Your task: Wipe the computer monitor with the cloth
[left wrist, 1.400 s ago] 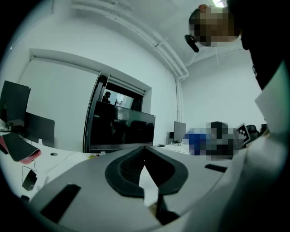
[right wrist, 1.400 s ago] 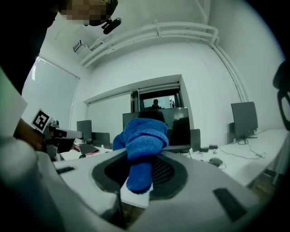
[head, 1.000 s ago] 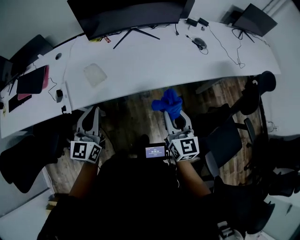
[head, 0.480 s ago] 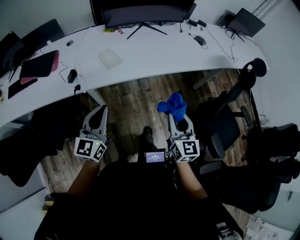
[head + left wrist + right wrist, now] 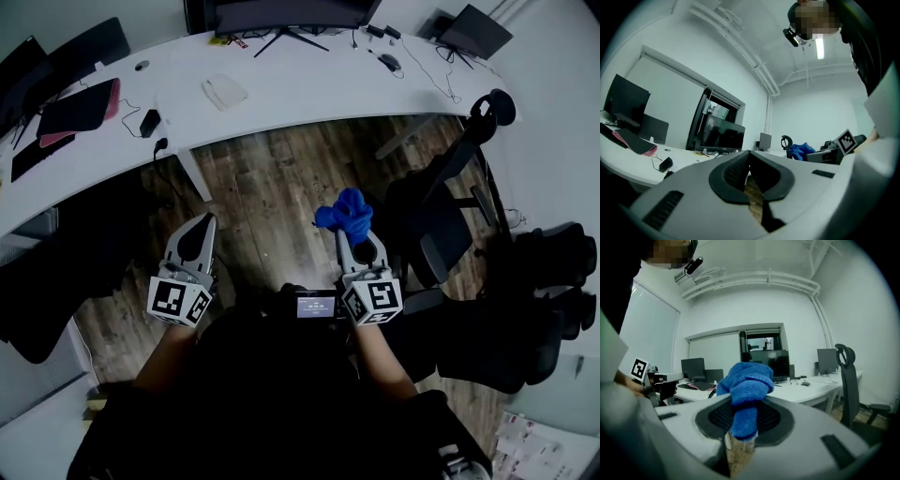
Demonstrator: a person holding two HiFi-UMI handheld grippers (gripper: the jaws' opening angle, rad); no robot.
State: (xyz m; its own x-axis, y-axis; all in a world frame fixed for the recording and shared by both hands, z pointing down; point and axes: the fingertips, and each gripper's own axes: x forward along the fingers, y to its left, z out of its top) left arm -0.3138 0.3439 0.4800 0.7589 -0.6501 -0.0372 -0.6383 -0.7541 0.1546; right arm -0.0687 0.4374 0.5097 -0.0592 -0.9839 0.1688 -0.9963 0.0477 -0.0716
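Cloth (image 5: 343, 212), fluffy blue wad, between ribbed dark jaws of right gripper (image 5: 352, 233).

The curved white desk (image 5: 300, 89) and dark flat monitor (image 5: 281, 14) have receded well ahead of the left gripper (image 5: 200, 228) and right gripper (image 5: 354, 234), exposing more brown wooden floor (image 5: 272, 187) between.

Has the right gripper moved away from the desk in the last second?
Yes. The right gripper, holding the blue cloth, has backed away from the white desk.
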